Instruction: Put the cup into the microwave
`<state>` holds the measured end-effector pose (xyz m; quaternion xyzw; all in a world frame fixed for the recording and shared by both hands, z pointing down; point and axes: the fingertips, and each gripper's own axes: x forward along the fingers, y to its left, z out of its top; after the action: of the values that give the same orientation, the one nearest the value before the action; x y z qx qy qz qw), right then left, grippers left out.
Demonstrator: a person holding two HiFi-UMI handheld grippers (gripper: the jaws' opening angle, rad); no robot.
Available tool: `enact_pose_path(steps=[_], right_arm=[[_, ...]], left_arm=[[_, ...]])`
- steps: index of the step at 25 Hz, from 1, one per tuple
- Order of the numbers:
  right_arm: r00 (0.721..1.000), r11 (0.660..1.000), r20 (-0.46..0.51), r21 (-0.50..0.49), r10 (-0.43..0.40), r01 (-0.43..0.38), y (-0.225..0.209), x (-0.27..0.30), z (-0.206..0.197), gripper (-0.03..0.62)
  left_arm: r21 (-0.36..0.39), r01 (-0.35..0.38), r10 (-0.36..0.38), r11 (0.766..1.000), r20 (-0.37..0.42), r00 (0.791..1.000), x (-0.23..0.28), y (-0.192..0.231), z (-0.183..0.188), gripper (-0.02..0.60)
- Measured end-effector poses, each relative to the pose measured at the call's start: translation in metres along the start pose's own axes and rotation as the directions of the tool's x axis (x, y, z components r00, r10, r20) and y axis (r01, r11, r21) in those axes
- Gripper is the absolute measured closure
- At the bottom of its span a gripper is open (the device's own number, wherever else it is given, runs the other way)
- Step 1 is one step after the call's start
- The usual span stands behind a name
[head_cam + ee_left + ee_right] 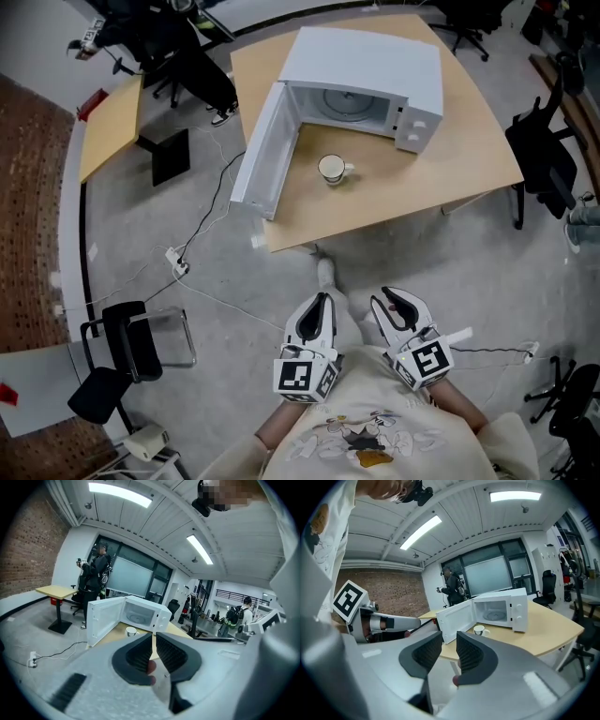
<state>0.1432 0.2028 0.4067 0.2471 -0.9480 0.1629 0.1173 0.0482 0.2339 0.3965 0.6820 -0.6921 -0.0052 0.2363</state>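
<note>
A white cup (331, 170) with a handle stands on the wooden table (422, 192), just in front of the white microwave (375, 66). The microwave's door (262, 159) is swung wide to the left, and its cavity holds only the glass turntable. Both grippers hover over the floor, close to my body and well short of the table. My left gripper (322, 302) has its jaws together with nothing between them. My right gripper (392, 300) stands open and empty. From the left gripper (153, 638) the cup (131, 631) shows far ahead. The right gripper (449, 641) likewise sees the cup (478, 630) beyond its jaws.
Cables and a power strip (176, 265) lie on the grey floor left of the table. A black chair (122, 352) stands at lower left and another (544, 155) by the table's right edge. A second desk (111, 127) is at far left. A person (96, 573) stands behind it.
</note>
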Motion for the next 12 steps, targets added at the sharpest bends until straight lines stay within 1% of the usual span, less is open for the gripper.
enact_pose_path(steps=[4,7,10,12], right_arm=[[0.999,1.0,-0.034,0.026,0.001,0.0,-0.022,0.05,0.013,0.491],[0.999,1.0,-0.044,0.005,-0.004,0.004,-0.032,0.091,0.028,0.482],[0.998,0.999,-0.043,-0.018,-0.036,0.035,-0.046,0.127,0.041,0.477],[0.997,0.997,-0.036,-0.035,-0.071,0.069,-0.056,0.143,0.05,0.477]], left_arm=[[0.006,0.066,-0.066,0.998,-0.003,0.998,0.053,0.015,0.026,0.549],[0.021,0.106,-0.106,0.994,-0.011,0.994,0.086,0.034,0.048,0.516],[0.038,0.146,-0.145,0.989,-0.033,0.989,0.113,0.053,0.064,0.48],[0.041,0.171,-0.169,0.984,-0.046,0.985,0.126,0.062,0.071,0.472]])
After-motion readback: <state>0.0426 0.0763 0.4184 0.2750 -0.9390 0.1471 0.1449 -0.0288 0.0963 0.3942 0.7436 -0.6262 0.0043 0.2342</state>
